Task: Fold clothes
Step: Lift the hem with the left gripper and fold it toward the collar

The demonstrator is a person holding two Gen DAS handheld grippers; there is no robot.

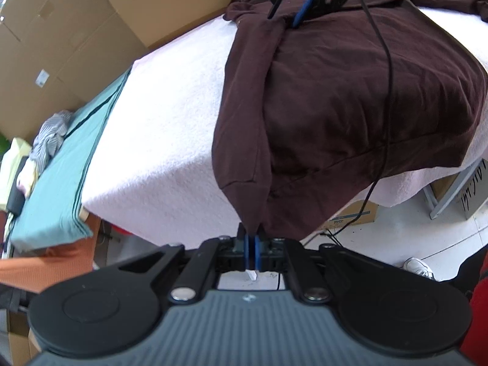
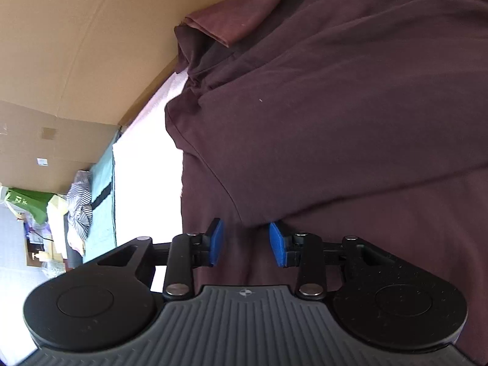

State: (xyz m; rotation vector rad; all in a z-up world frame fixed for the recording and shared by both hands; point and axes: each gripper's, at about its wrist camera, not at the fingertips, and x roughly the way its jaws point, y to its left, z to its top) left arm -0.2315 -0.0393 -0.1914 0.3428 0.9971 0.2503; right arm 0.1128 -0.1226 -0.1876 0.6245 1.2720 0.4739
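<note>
Left gripper: blue pads clenched flat on the pointed bottom corner of the dark maroon soft-knit shirt, fabric pulled into a taut ridge running from the pinch toward 12 o'clock. Only a thin sliver of cloth sits between the pads.

The shirt lies spread over the fuzzy white terry-textured table cover, its near hem draped over the table's front edge at 5 o'clock. One side is folded inward, giving a long straight overlap; stitched hem visible along the lower border.

Right gripper: blue rubber pads stand apart, released, nothing pinched. Shirt fabric lies under and between them, and a sleeve hem edge crosses at 1 o'clock of the gap. In the left wrist view this gripper hangs over the shirt's far end at 12 o'clock, with a thin black cable trailing down across the cloth.

Flat brown corrugated cardboard walls off 10 o'clock. A teal cloth with dark stripes lies at 9 o'clock beside a crumpled blue-white striped garment.
</note>
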